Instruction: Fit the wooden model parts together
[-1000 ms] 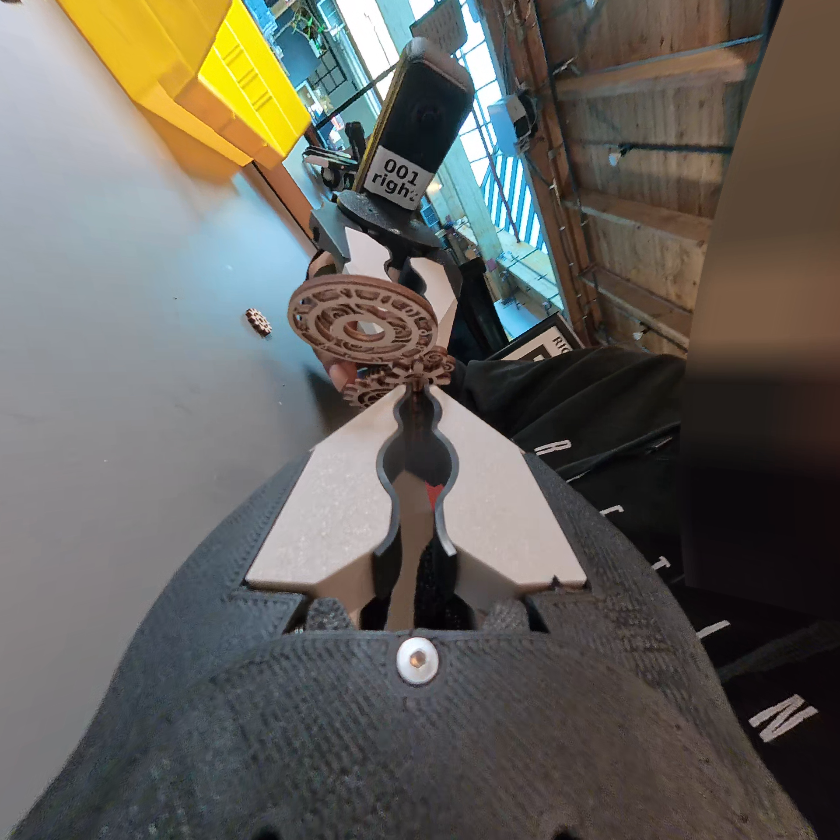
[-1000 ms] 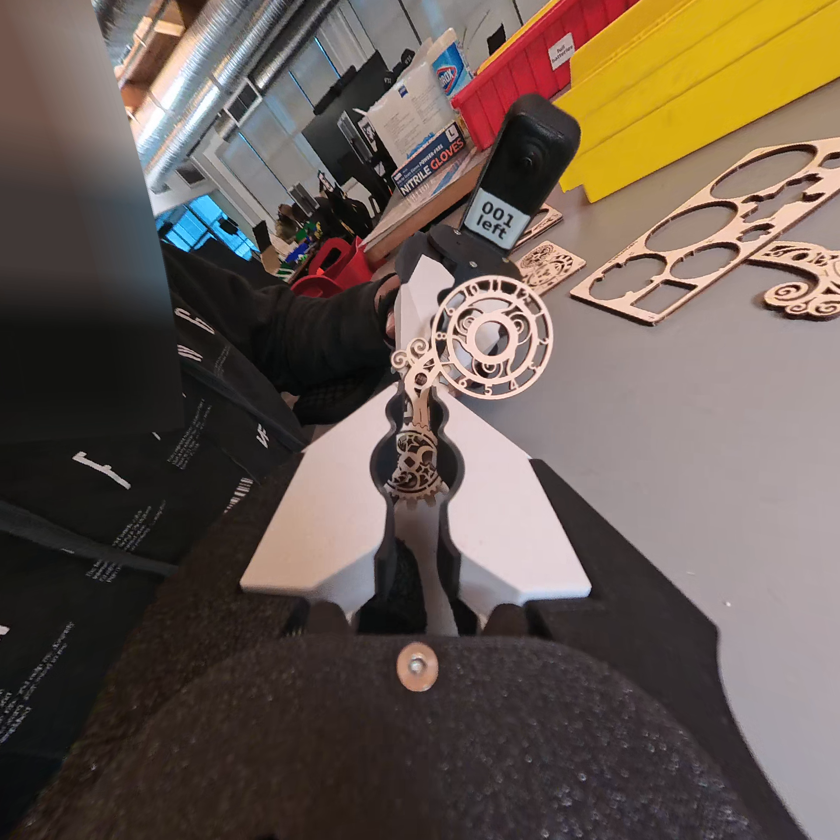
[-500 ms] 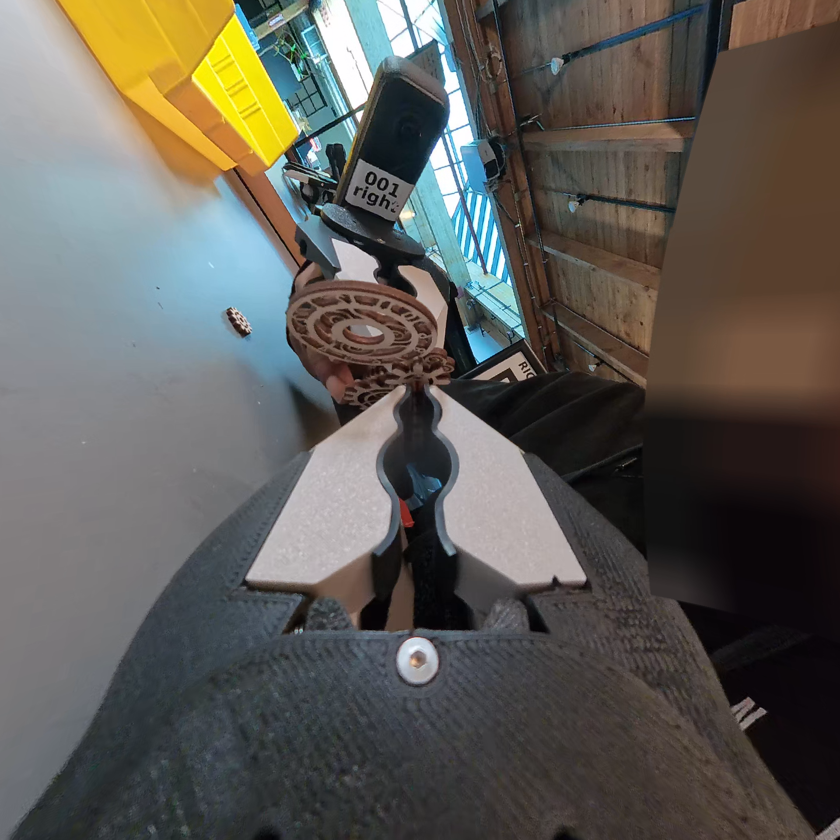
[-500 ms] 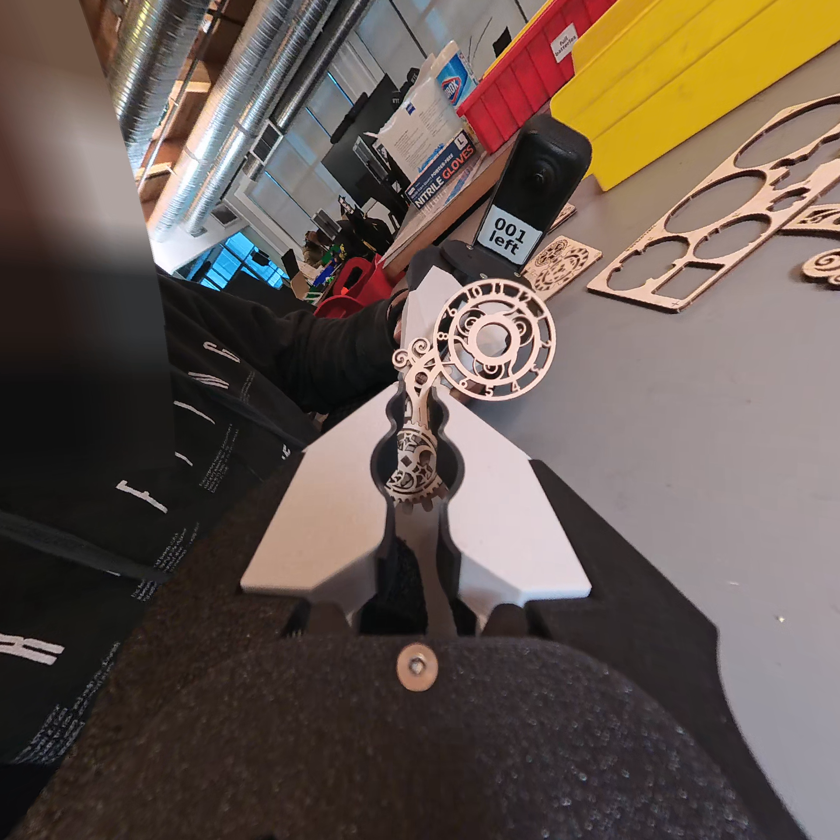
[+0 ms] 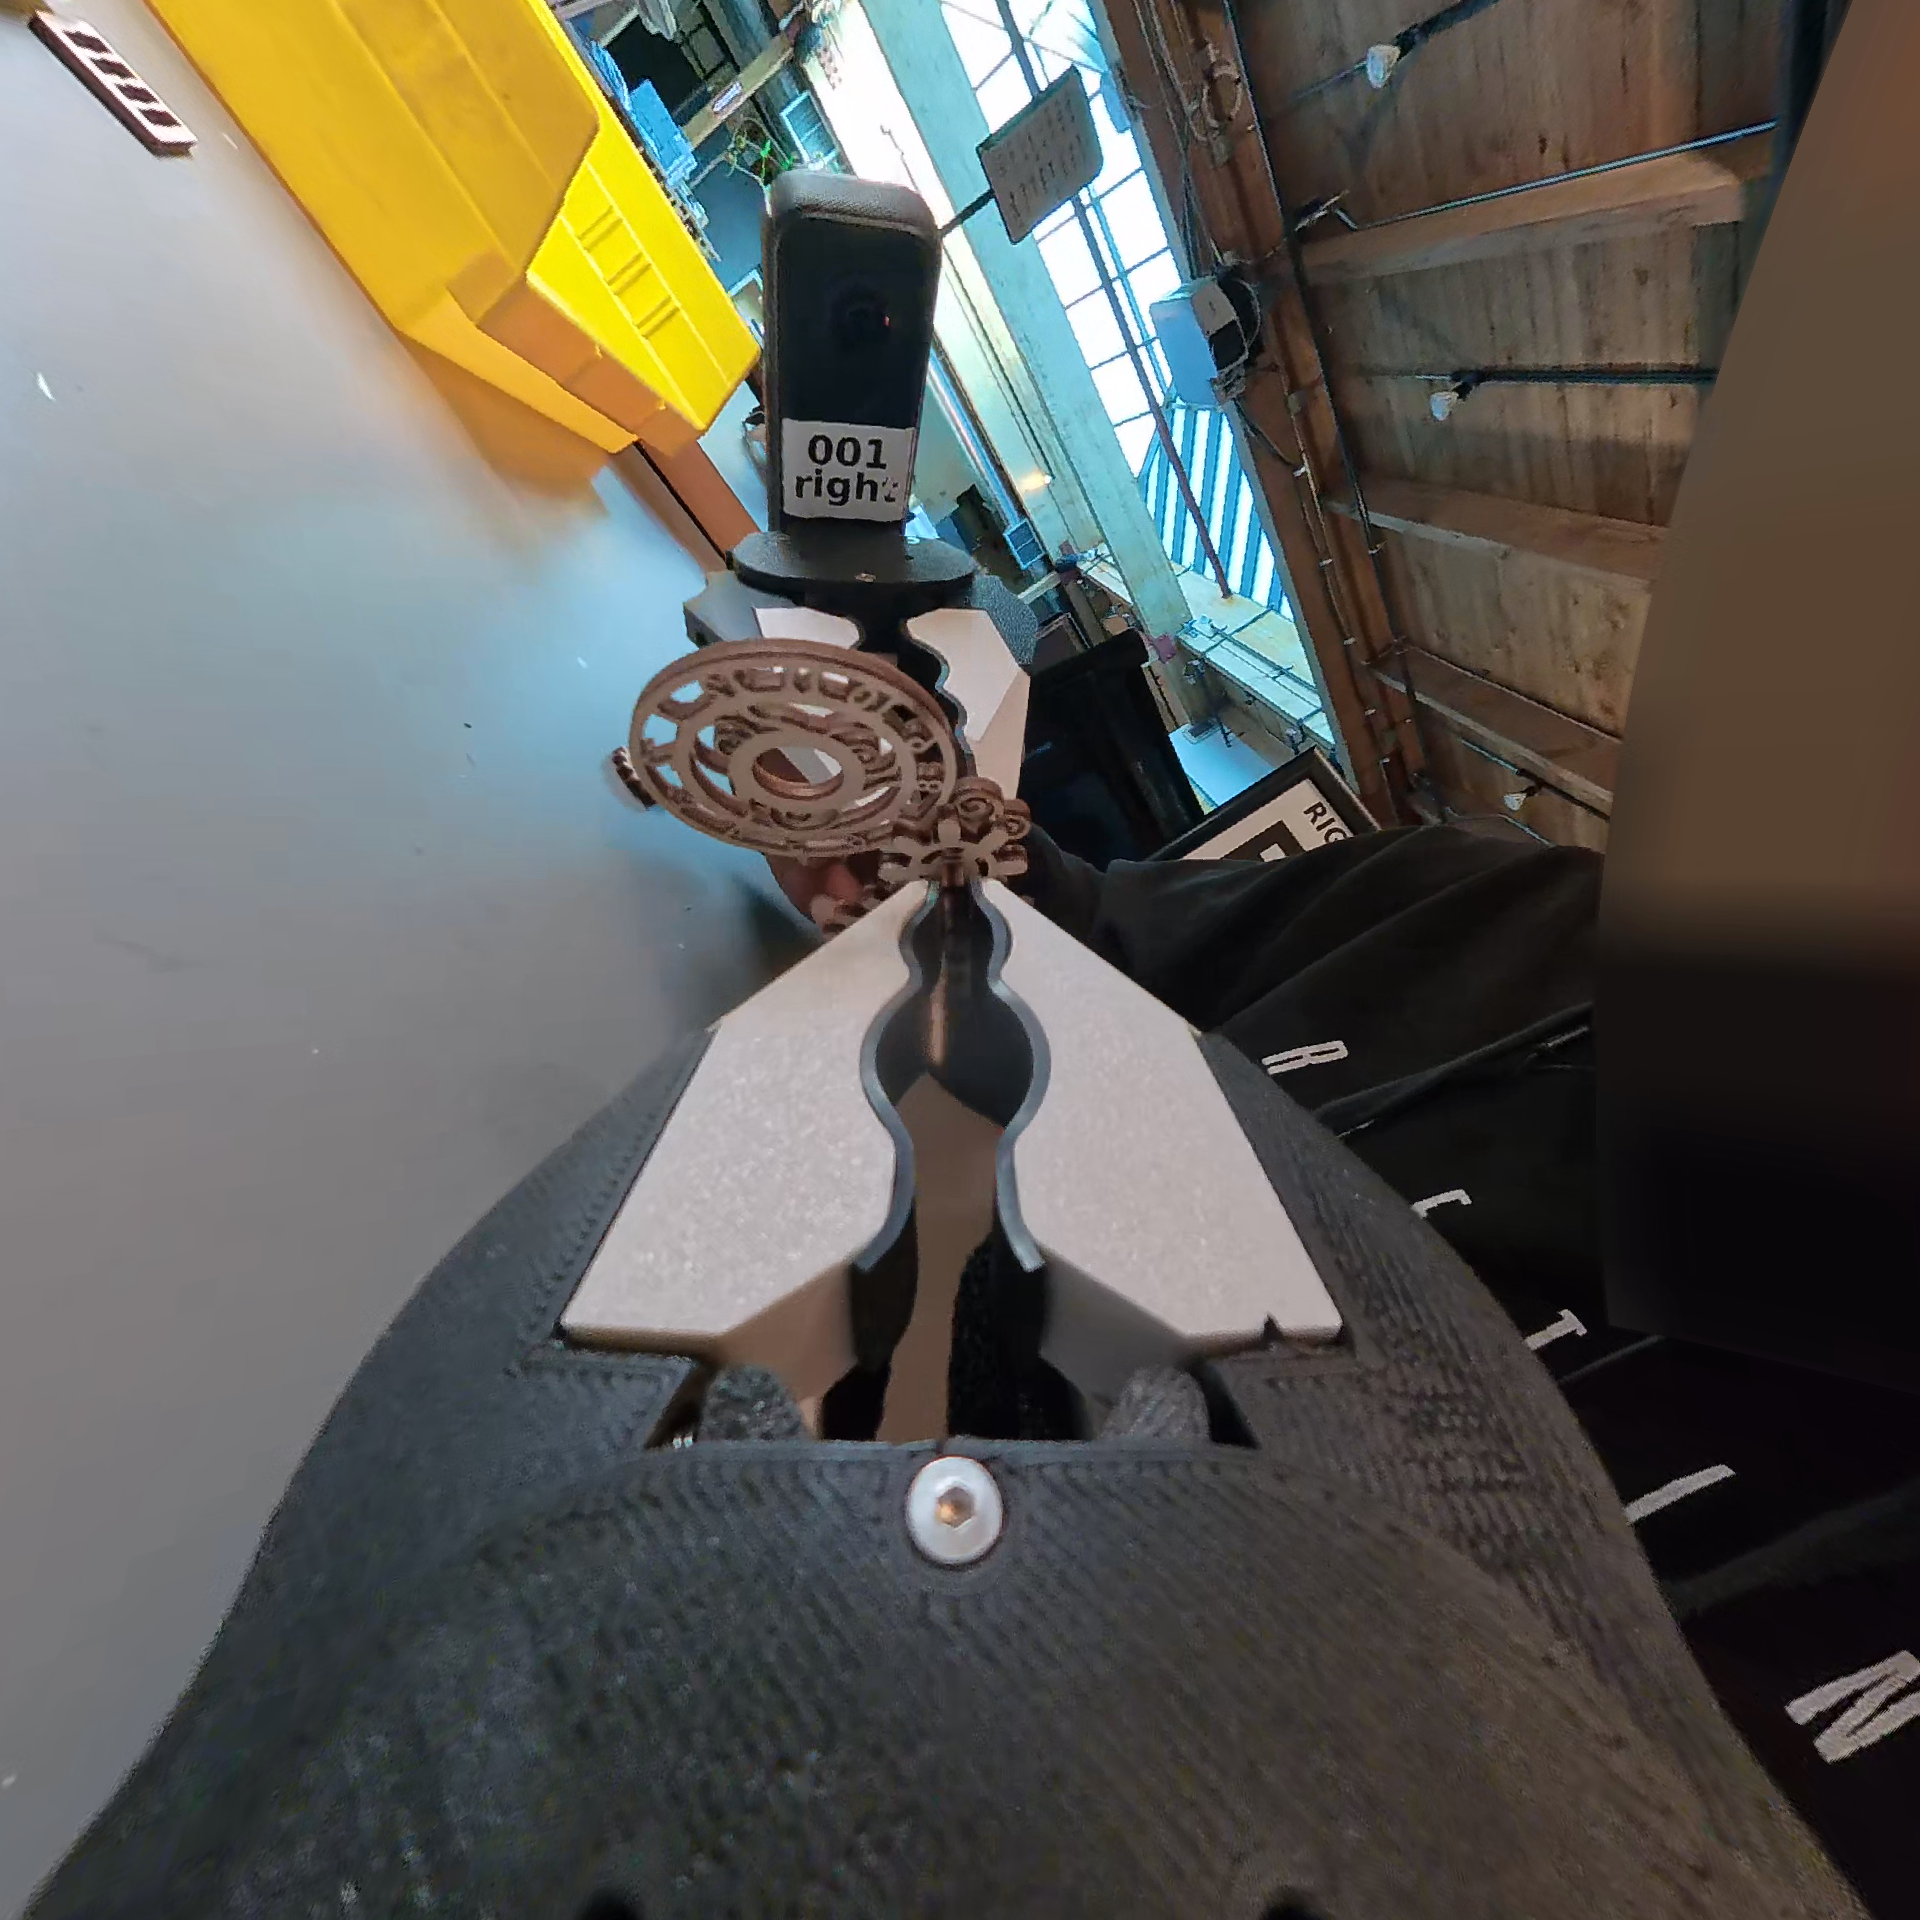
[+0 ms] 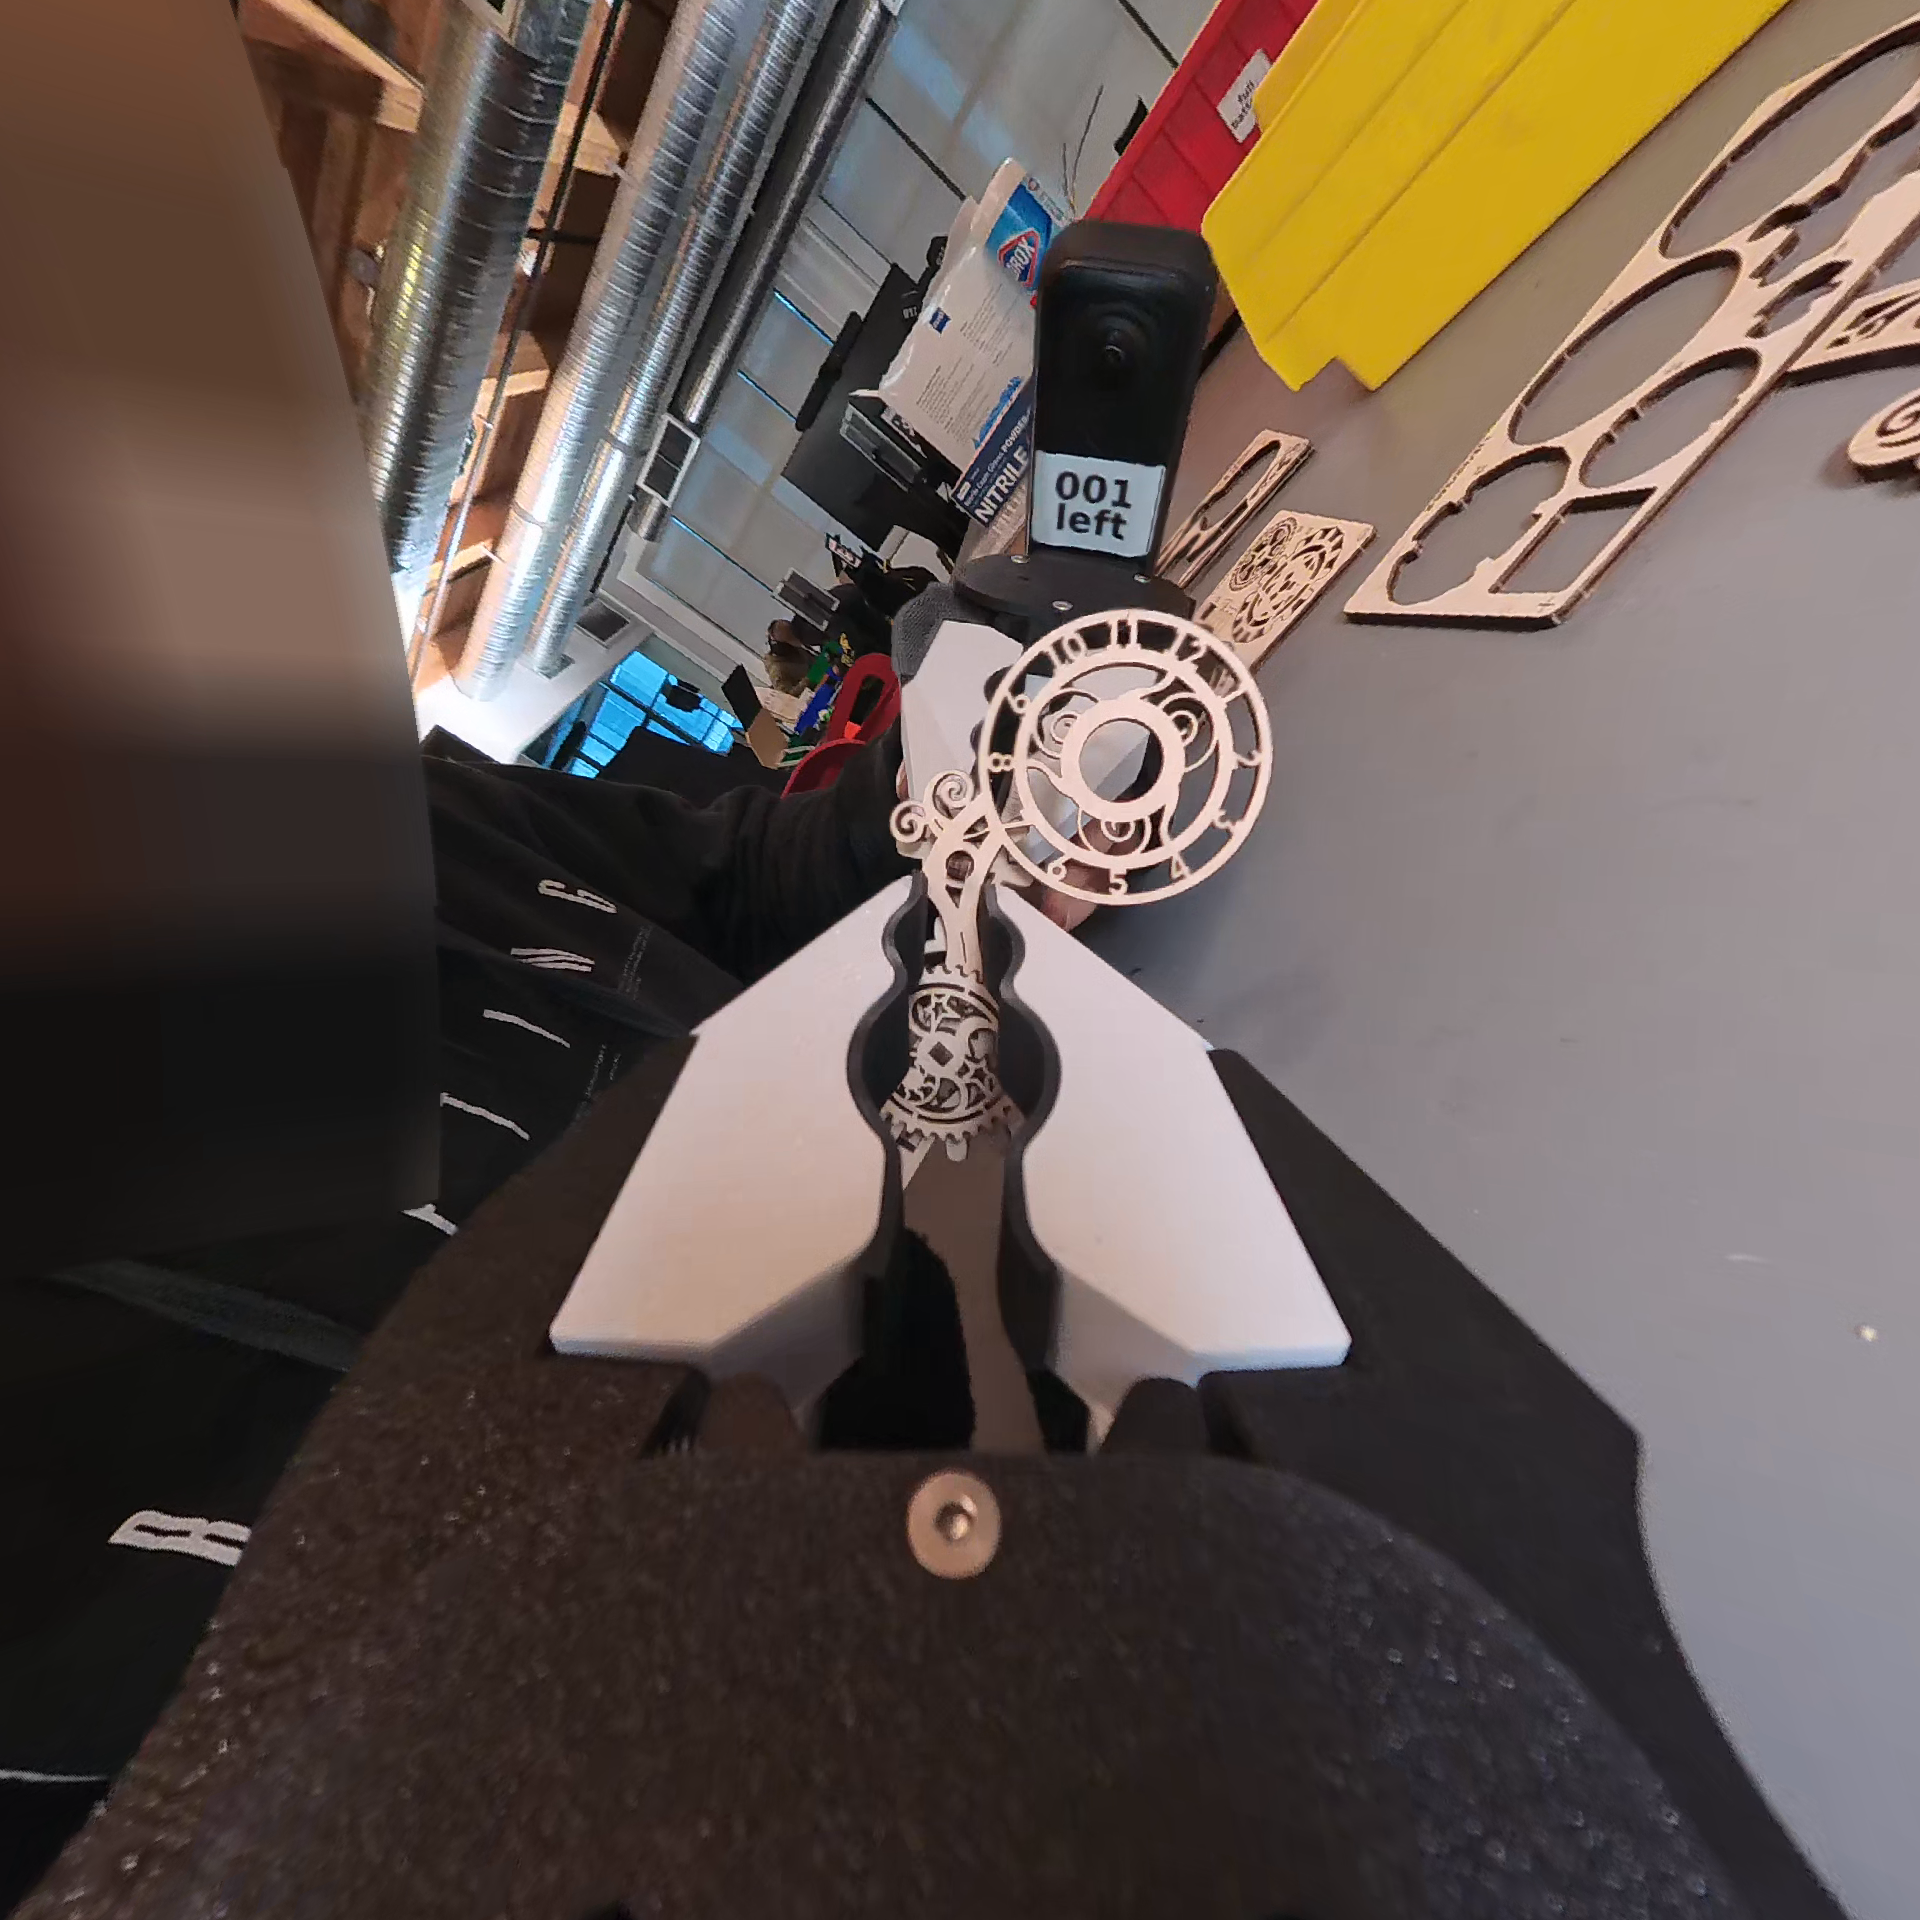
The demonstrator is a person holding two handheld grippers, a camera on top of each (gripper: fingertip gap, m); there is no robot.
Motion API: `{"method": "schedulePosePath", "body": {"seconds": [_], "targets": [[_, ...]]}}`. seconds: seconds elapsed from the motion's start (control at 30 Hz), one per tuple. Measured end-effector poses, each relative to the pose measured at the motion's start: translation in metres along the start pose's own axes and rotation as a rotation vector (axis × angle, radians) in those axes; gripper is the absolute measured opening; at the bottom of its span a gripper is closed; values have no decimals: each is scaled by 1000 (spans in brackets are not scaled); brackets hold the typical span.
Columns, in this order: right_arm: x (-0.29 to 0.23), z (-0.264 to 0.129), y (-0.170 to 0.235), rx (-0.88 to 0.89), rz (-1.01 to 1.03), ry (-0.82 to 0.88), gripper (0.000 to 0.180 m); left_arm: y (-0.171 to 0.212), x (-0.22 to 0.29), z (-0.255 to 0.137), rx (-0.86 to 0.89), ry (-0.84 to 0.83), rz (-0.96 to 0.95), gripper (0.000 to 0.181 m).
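**Item: clock dial assembly — both views swung, grips unchanged**

Left wrist view: since a second ago the table [image 5: 260, 727] has tilted in frame and the right gripper [image 5: 925, 686] looms nearer. Your left gripper [image 5: 951, 904], nearly closed, pinches the scrolled bracket [image 5: 951, 847] edge-on, the clock dial [image 5: 790, 758] beside it.

Right wrist view: your right gripper [image 6: 956, 914], likewise nearly closed, clamps the bracket's stem. The dial hangs above the table, well short of the cut-out sheet [image 6: 1621, 416] near the far edge. Joint likely still needs seating.

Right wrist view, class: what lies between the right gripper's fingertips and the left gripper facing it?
The wooden clock dial on its scrolled stem, which the right gripper clamps; the left gripper sits directly behind the dial. The left wrist view agrees.
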State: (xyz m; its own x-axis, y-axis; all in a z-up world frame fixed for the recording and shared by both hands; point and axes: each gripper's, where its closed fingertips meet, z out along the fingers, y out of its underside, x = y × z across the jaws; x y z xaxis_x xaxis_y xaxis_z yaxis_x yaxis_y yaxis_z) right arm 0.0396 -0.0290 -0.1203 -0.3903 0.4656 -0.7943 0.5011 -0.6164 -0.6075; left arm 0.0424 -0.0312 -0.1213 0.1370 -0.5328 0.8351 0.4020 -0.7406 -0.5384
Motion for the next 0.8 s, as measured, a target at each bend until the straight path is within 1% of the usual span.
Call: {"method": "schedulePosePath", "body": {"seconds": [0.13, 0.27, 0.43, 0.53, 0.57, 0.67, 0.8], "targets": [[0, 1, 0, 8, 35, -19, 7, 0, 0, -1, -12, -24, 41, 1], [1, 0, 0, 18, 75, -33, 7, -1, -2, 0, -2, -40, 38, 1], [1, -2, -2, 53, 156, -82, 8, -5, -3, 1, 14, -120, 122, 1], [2, -2, -3, 63, 166, -93, 9, -7, -5, 1, 32, -138, 133, 1], [3, -2, -2, 57, 152, -86, 9, -7, -6, 1, 34, -143, 129, 1], [2, -5, -2, 42, 84, -61, 18, -10, -4, 0, 54, -130, 115, 1], [12, -9, 0, -16, -136, 141, 27, -14, -14, -7, 80, -185, 98, 1]]}}
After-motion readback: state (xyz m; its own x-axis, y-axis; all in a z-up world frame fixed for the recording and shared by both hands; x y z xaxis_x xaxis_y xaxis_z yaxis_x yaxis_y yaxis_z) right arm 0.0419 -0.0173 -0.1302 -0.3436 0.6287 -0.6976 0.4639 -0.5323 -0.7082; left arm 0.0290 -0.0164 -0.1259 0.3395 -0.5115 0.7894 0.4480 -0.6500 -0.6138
